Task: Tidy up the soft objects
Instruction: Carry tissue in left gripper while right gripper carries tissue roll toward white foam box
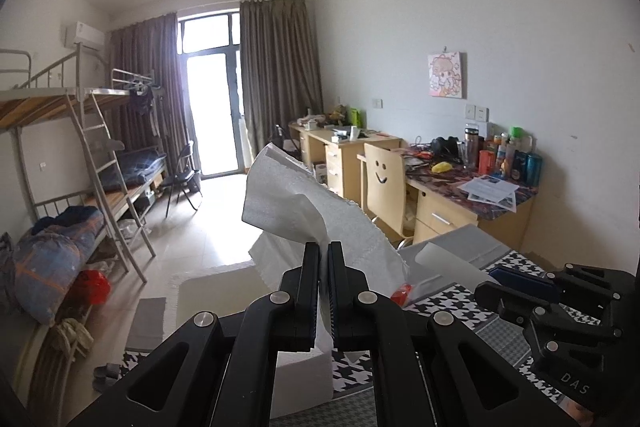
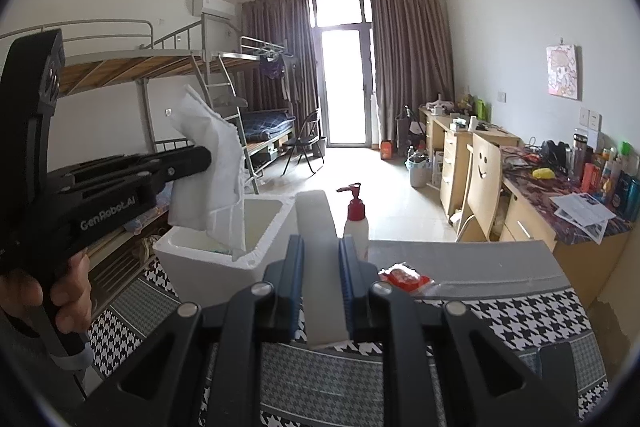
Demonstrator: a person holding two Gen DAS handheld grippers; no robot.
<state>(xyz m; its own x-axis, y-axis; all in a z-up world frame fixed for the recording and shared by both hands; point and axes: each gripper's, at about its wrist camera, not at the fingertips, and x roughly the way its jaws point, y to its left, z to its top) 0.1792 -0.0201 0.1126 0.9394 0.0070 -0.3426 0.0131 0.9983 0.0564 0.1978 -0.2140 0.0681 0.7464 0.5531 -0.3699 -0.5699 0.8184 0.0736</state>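
Observation:
My left gripper (image 1: pixel 324 251) is shut on a white foam wrap sheet (image 1: pixel 304 211) and holds it up in the air. In the right wrist view the same sheet (image 2: pixel 212 163) hangs from the left gripper (image 2: pixel 208 157) just above an open white foam box (image 2: pixel 208 259). My right gripper (image 2: pixel 322 247) is shut on a white foam strip (image 2: pixel 320 251) that sticks up and forward between its fingers. In the left wrist view the right gripper (image 1: pixel 486 287) holds that strip (image 1: pixel 444 261) at the right.
A white pump bottle with a red top (image 2: pixel 355 223) and a red packet (image 2: pixel 404 277) lie on the houndstooth table cover (image 2: pixel 500 311). Bunk beds (image 2: pixel 160 67) stand at the left, desks and a chair (image 2: pixel 484 171) along the right wall.

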